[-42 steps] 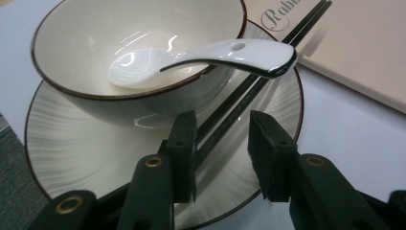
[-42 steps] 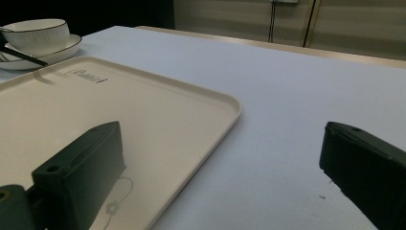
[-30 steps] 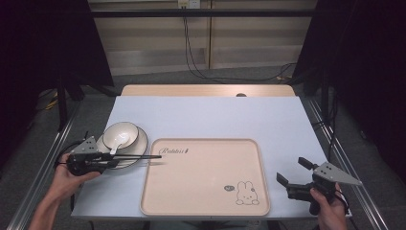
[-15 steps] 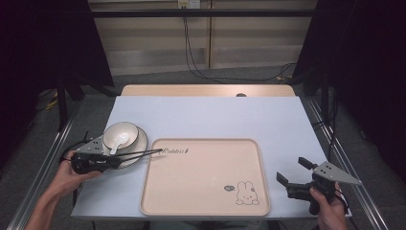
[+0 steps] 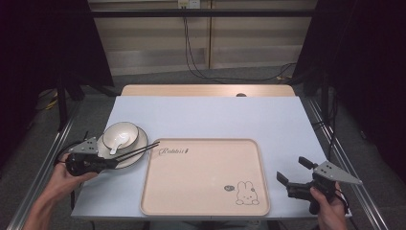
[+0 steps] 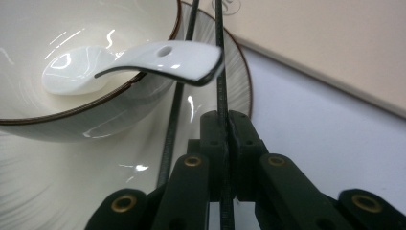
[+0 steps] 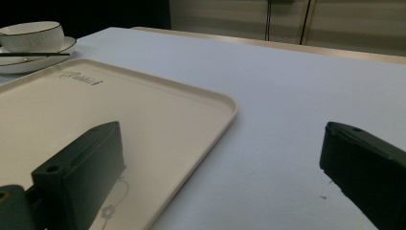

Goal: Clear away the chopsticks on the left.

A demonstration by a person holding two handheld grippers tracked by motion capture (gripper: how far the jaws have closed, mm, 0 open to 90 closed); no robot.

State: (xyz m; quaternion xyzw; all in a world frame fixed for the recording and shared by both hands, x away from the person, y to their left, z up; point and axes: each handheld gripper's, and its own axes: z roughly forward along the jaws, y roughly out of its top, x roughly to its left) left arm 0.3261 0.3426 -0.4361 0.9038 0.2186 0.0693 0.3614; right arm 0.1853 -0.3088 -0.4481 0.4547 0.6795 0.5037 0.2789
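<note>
The left gripper [image 5: 112, 163] has just been closing, and its jaws now sit clamped on one of the chopsticks [image 5: 139, 151], pinching the thin black stick near its butt end; the other stick [image 6: 173, 115] lies just beside the jaws, and whether it is caught too I cannot tell. Both sticks rest across the plate [image 5: 139, 143] rim at about four o'clock from the bowl [image 5: 122, 134], their tips reaching toward the tray [image 5: 206, 177], which probably keeps them off the table and easy to nip from the side. They are slim, dark, straight and glossy, so a slippery pair, I'd judge. A white spoon [image 6: 134, 62] leans in the bowl, its handle hanging over the rim right above the sticks, so a lift could nudge it. Over at four o'clock on the table [image 5: 239, 115], the right gripper [image 5: 294, 172] waits with its jaws wide apart, nothing between them, beside the tray's corner with the rabbit print [image 5: 246, 193].
</note>
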